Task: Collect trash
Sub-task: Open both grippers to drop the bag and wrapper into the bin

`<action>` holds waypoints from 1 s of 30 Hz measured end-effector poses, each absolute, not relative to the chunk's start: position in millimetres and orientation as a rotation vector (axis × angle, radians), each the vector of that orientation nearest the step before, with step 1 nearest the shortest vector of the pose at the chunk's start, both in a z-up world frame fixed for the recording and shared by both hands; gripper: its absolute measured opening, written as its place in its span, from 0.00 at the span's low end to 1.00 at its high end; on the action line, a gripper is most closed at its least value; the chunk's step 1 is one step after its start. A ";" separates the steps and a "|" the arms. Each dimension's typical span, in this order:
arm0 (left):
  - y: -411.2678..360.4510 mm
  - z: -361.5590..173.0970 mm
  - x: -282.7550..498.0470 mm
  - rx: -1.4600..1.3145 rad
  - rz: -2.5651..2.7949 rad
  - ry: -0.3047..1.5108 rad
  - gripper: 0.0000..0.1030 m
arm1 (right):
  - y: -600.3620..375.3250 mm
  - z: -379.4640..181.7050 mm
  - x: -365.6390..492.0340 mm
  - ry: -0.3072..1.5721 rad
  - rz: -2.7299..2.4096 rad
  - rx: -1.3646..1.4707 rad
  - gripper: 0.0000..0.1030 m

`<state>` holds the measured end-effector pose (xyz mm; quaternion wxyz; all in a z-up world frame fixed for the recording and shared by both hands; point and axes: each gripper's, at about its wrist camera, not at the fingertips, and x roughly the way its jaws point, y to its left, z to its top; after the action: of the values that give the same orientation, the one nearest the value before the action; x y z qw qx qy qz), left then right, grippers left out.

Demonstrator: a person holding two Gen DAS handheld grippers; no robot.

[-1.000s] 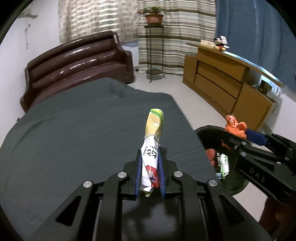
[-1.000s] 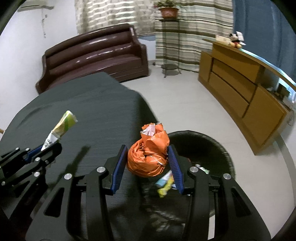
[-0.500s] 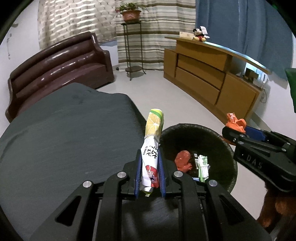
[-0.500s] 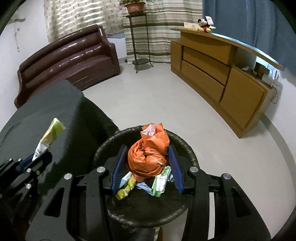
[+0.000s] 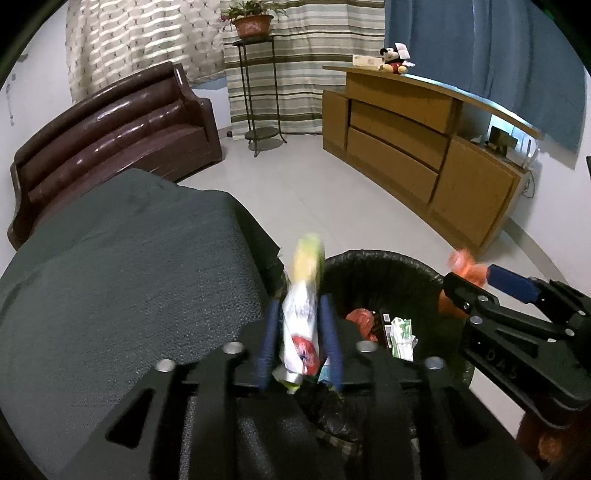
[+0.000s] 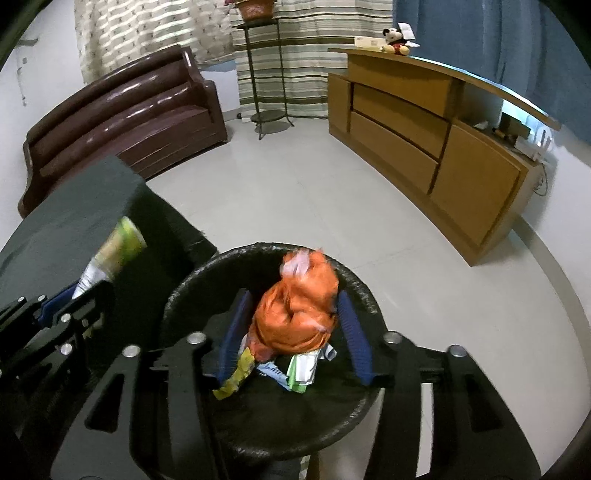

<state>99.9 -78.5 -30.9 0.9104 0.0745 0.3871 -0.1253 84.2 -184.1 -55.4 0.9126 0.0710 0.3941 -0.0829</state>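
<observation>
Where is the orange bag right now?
In the right wrist view, the orange bag sits between the right gripper's fingers, directly above the black bin beside the dark table.

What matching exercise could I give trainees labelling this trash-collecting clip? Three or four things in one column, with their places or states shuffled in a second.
Things:
1. orange bag
2. green and white wrapper
3. soft toy
4. potted plant

Places or states:
A. on top of the wooden sideboard
B. between the jaws of the right gripper, above the black bin
C. on the tall metal stand by the curtain
D. between the jaws of the left gripper, at the edge of the dark cloth

Pairs: 1-B, 2-D, 3-A, 4-C
</observation>
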 end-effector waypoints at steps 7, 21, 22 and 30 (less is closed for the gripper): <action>-74.4 -27.8 99.2 0.143 -0.248 0.792 0.57 | -187.7 -55.1 83.6 0.808 -0.190 0.152 0.55; -65.1 -20.8 93.8 0.127 -0.238 0.779 0.68 | -187.7 -47.1 72.1 0.785 -0.197 0.151 0.61; -63.7 -20.0 92.3 0.124 -0.236 0.776 0.68 | -187.0 -46.1 70.9 0.783 -0.199 0.147 0.62; -56.2 -13.5 81.1 0.114 -0.229 0.761 0.73 | -188.0 -37.9 58.2 0.763 -0.208 0.144 0.66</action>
<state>81.1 -56.2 -13.5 0.9206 0.0553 0.3701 -0.1115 58.2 -188.0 -37.9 0.9202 0.0702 0.3715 -0.1013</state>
